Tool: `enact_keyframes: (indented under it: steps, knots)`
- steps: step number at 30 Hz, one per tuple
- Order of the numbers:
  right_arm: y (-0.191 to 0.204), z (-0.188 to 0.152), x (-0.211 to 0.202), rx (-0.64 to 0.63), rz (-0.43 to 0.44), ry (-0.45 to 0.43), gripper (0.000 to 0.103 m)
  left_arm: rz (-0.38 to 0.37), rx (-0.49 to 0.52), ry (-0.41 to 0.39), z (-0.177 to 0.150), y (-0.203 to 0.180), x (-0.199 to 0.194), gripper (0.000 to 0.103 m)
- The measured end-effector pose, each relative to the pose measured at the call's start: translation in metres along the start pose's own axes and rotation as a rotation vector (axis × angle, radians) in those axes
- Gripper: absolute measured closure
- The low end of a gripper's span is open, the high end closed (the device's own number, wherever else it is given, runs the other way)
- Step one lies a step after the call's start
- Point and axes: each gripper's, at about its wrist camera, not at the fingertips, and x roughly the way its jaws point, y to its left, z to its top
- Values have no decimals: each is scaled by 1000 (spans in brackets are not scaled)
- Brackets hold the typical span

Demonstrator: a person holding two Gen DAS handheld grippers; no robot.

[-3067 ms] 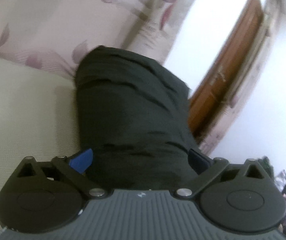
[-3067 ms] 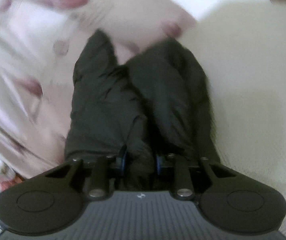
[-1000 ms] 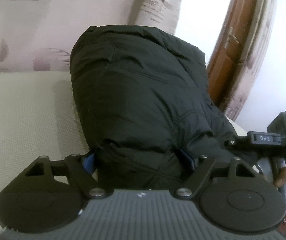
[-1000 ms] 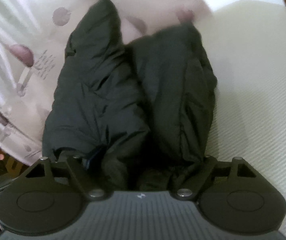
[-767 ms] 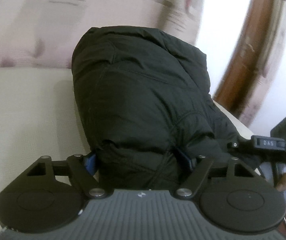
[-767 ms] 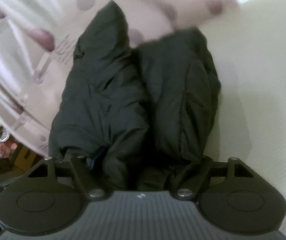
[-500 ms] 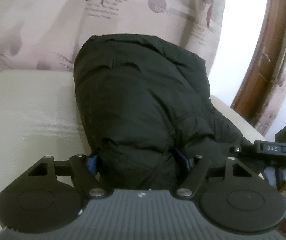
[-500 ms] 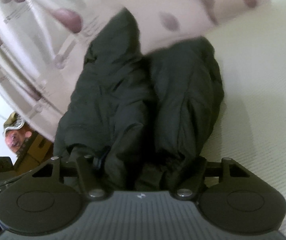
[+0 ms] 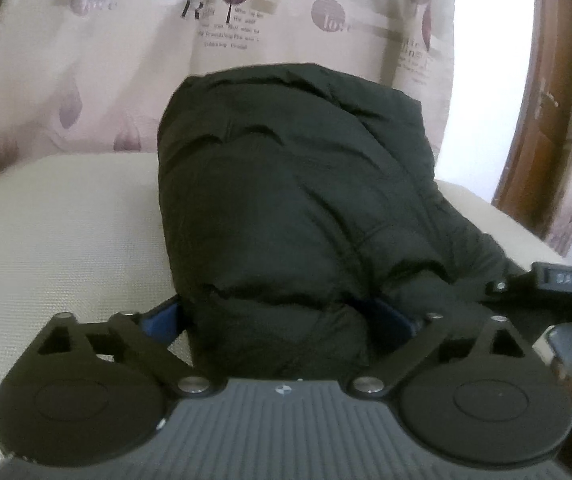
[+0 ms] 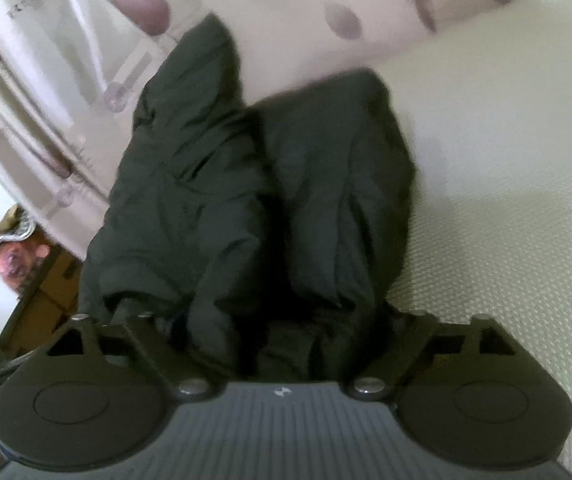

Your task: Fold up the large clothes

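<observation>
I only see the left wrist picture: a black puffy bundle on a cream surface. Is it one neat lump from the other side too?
Observer: No. In the right wrist view the black jacket shows as two rolls side by side, with a deep dark crease between them.
Operator: Are the right tongs squeezing it?
Observer: Their jaws have just been opening. The right tongs have jacket cloth bunched between them, hiding the fingertips, so I cannot tell whether they grip.
Operator: Anything beside the bundle that I miss?
Observer: A brown box sits low on the left, below the curtain.
</observation>
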Motion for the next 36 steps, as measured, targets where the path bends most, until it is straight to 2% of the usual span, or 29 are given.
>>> enact_keyframes:
  steps: [3, 10, 15, 18, 27, 29, 32, 36]
  knots:
    - [7, -4, -8, -24, -60, -51, 8, 34, 27, -21, -1, -7, -4, 0]
    - [47, -17, -31, -163, -221, -227, 8, 96, 79, -58, -2, -20, -15, 0]
    - [71, -21, -53, -236, -272, -342, 7, 146, 117, -79, -4, -28, -25, 0]
    - [86, -25, -61, -288, -267, -359, 3, 183, 134, -108, -2, -32, -34, 0]
    - [110, -31, -63, -331, -262, -335, 2, 334, 162, -216, 17, -51, -57, 0]
    - [115, -30, -66, -332, -263, -343, 2, 321, 125, -244, 23, -52, -64, 0]
    - [121, -33, -72, -340, -260, -352, 2, 283, 61, -237, 34, -50, -69, 0]
    - [131, -35, -77, -368, -268, -375, 2, 282, 29, -259, 41, -53, -79, 0]
